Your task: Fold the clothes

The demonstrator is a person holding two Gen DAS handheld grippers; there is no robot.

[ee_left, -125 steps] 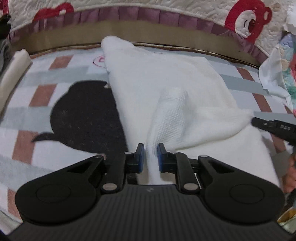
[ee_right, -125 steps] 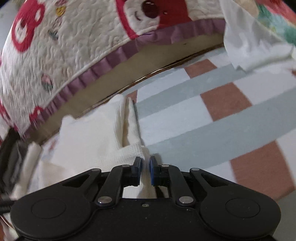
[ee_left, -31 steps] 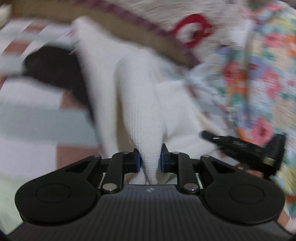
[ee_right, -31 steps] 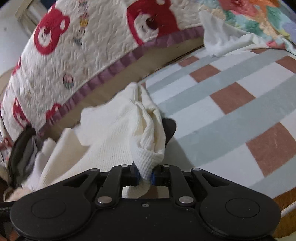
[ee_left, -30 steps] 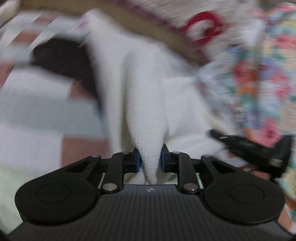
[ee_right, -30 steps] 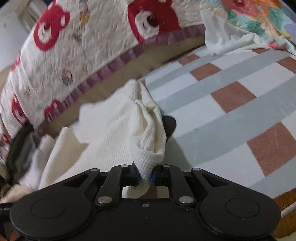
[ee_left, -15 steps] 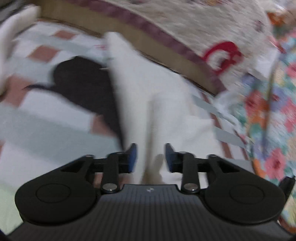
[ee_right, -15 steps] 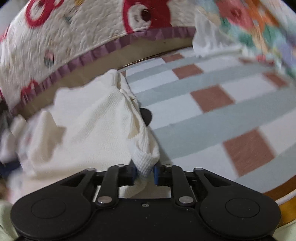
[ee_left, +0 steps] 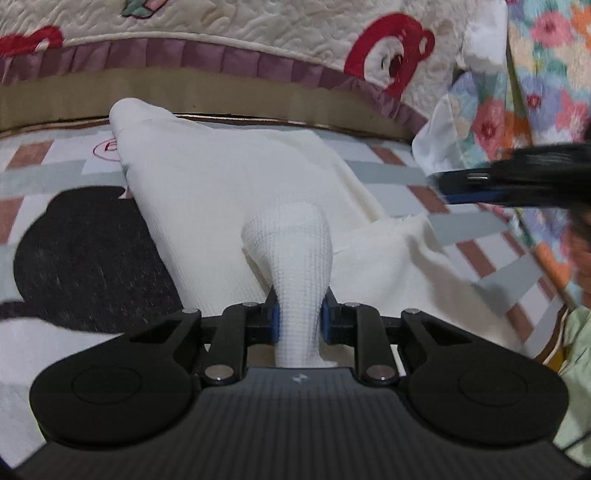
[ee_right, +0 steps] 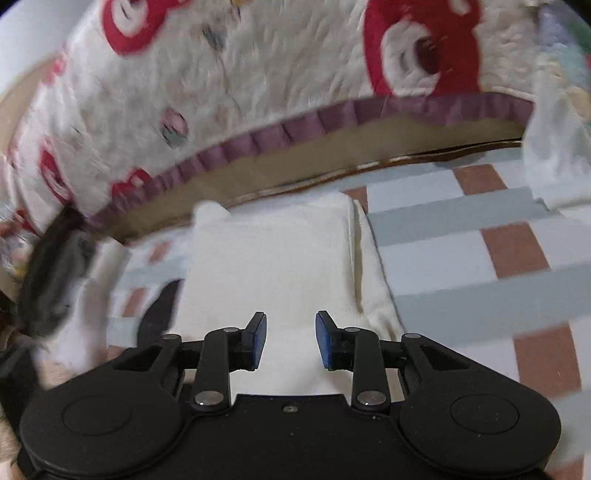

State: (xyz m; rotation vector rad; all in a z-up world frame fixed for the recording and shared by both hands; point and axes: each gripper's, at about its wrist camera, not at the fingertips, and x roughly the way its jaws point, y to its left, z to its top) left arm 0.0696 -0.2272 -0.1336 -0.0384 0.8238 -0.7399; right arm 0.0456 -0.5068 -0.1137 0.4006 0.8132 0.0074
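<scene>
Since half a second ago, our right hand-held gripper (ee_right: pixel 288 339) has let go of the white garment (ee_left: pixel 236 192), its jaws just opening with nothing between them, while our left hand-held gripper (ee_left: pixel 299 325) has just closed, pinching a raised fold. One fold lies flat on the checked mat (ee_right: pixel 461 258); we judge further folds remain.

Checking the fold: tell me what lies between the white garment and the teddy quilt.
In the left wrist view, only a bare tan band separates the white garment from the quilt.
</scene>
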